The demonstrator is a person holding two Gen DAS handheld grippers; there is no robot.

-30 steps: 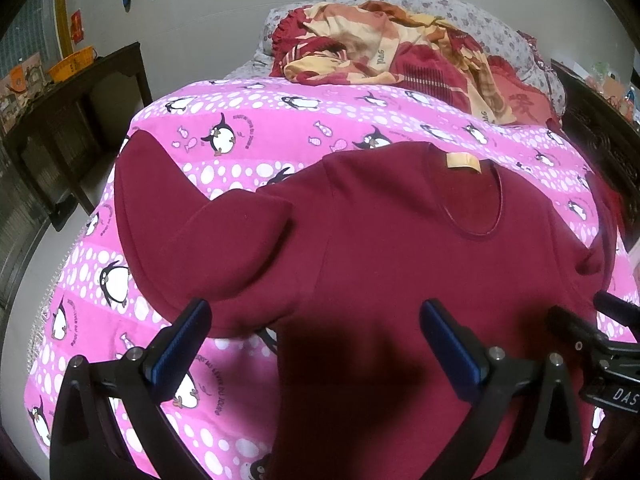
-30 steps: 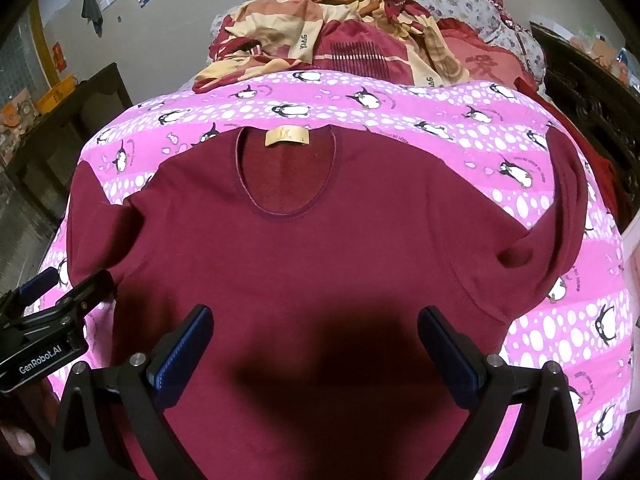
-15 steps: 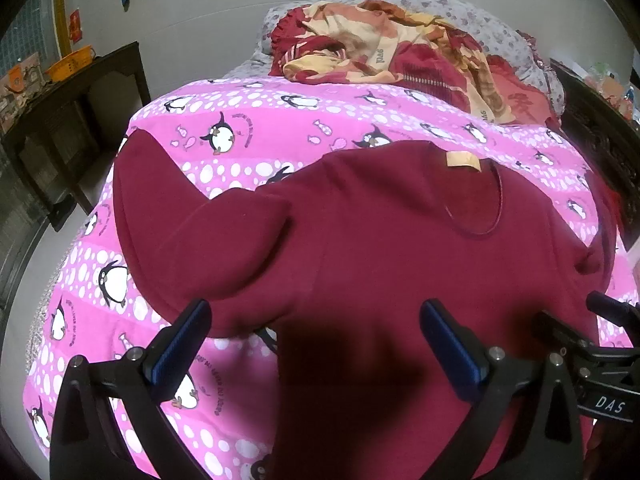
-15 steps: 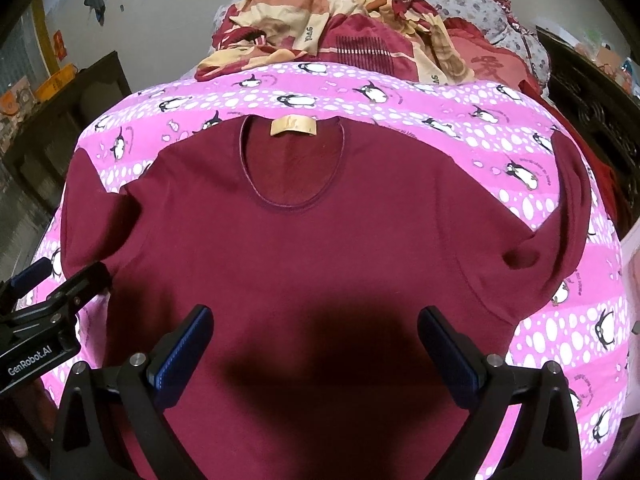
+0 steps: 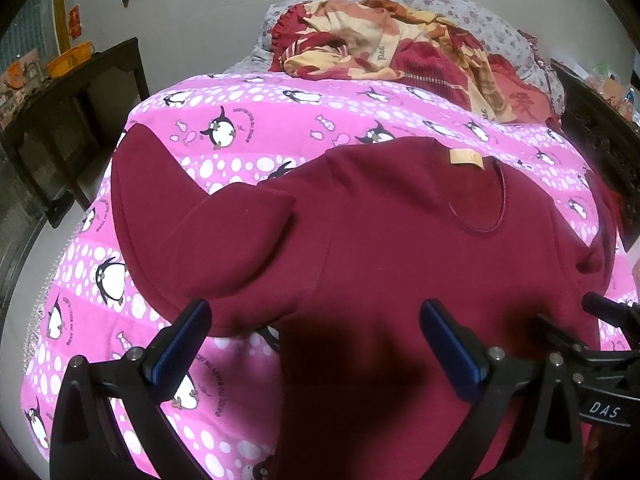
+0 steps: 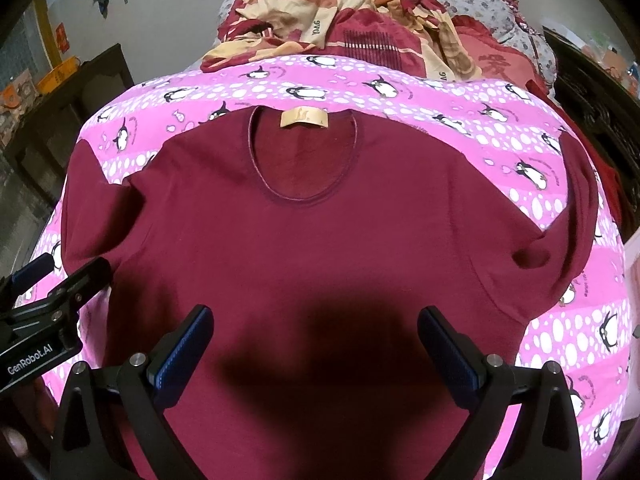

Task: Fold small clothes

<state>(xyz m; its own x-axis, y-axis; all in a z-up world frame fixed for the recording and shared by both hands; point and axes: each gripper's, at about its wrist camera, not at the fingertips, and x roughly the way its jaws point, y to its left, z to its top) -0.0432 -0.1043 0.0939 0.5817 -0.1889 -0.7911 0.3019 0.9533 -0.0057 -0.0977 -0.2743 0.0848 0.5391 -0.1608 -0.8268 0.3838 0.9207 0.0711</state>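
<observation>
A dark red long-sleeved shirt lies flat, face up, on a pink penguin-print bedsheet, with a tan neck label at its collar. Its left sleeve bends outward and then back toward the body; the right sleeve does the same. My left gripper hovers open above the shirt's lower left part, beneath the sleeve. My right gripper hangs open over the lower middle of the shirt. Neither holds cloth. Each gripper shows at the edge of the other's view.
A crumpled red and yellow blanket and a flowered pillow lie at the head of the bed. A dark wooden table with an orange basket stands at the left. Dark carved furniture flanks the right side.
The right gripper has moved forward over the shirt, so collar and shirt appear lower and nearer. The left gripper has barely moved. Both stay open.
</observation>
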